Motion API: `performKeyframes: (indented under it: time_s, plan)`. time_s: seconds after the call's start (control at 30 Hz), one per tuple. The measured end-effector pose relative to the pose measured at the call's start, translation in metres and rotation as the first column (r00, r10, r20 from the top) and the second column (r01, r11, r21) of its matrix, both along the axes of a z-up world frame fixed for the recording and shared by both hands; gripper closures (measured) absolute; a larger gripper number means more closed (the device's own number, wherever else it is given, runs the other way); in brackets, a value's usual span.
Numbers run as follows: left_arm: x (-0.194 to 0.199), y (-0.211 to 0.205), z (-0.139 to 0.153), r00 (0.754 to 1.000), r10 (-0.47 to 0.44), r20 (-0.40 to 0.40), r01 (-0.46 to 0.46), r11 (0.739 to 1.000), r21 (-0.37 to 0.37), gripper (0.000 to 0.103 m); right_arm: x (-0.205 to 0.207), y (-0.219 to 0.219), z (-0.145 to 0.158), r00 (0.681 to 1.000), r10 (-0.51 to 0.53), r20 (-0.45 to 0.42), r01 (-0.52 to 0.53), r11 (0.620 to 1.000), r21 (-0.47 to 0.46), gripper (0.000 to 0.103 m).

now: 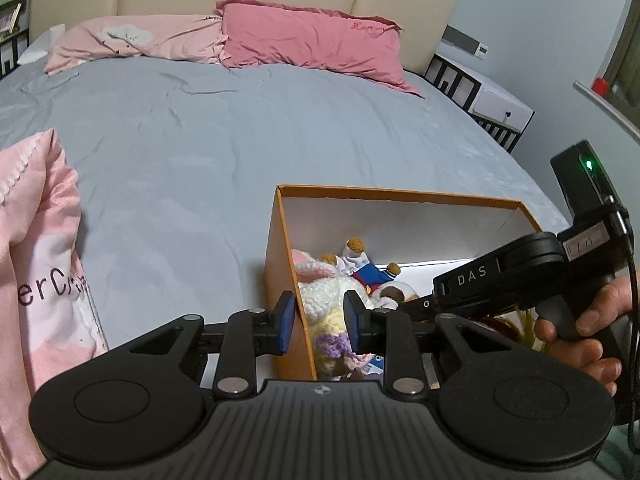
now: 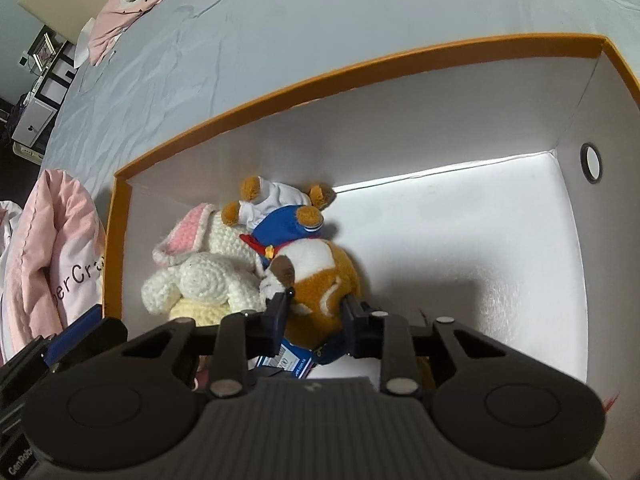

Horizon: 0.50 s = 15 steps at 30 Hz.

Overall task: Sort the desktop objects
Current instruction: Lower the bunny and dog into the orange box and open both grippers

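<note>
An orange box with a white inside stands on the bed. In it lie a white crochet rabbit with pink ears and a brown-and-white plush dog in a blue sailor suit. My right gripper reaches down into the box, and its pads press on both sides of the dog's brown head. My left gripper straddles the box's near left wall: one blue pad is outside against the wall, the other inside by the rabbit, with a gap left. A hand holds the right tool.
The grey bed sheet spreads around the box. A folded pink quilt lies at its left. Two pink pillows rest against the headboard, and a white bedside cabinet stands at the far right. A blue-and-white tag lies under the dog.
</note>
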<state>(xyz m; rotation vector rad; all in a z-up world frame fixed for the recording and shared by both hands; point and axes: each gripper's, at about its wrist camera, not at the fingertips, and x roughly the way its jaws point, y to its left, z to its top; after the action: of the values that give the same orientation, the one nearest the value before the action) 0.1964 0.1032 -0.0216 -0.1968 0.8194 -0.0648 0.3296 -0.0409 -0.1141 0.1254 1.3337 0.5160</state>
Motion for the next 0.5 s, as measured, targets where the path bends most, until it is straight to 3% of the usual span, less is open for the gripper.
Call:
performKeyframes:
  time_s: [0.07, 0.23, 0.37, 0.43, 0.5]
  plan:
    - [-0.001, -0.002, 0.001, 1.0, -0.003, 0.002, 0.003, 1.0, 0.013, 0.073, -0.002, 0.003, 0.002, 1.0, 0.025, 0.017, -0.025, 1.0, -0.018, 0.071]
    - [-0.005, 0.005, 0.011, 0.999, 0.032, 0.032, -0.033, 0.999, 0.022, 0.073, -0.02, 0.016, 0.016, 0.972, 0.173, 0.156, -0.155, 0.981, -0.116, 0.065]
    - [-0.02, 0.006, 0.029, 0.996, 0.053, 0.075, -0.055, 0.998, 0.029, 0.073, -0.032, 0.007, 0.036, 0.947, 0.187, 0.26, -0.167, 0.981, -0.098, 0.065]
    - [-0.03, -0.001, 0.037, 0.994, 0.047, 0.094, -0.053, 0.996, 0.068, 0.073, -0.044, 0.003, 0.05, 0.922, 0.205, 0.328, -0.195, 0.979, -0.062, 0.065]
    - [-0.041, -0.008, 0.043, 0.992, 0.045, 0.121, -0.058, 0.993, 0.107, 0.073, -0.063, 0.0, 0.065, 0.872, 0.24, 0.427, -0.245, 0.969, -0.045, 0.065]
